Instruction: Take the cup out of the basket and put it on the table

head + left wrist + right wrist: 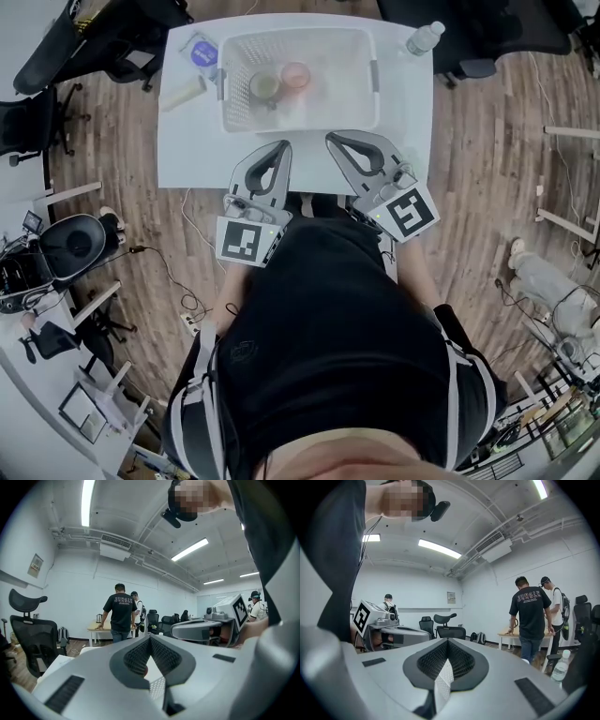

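Cups sit in the basket on the table, two of them: a green cup and a pink cup, side by side near its left end. I hold my left gripper and right gripper close to my chest, over the near table edge, tips pointing toward the basket. Both have their jaws pressed together with nothing between them. My gripper views look flat across the room and miss the cups; they show people by a far desk. One bottle stands at the table's far right corner.
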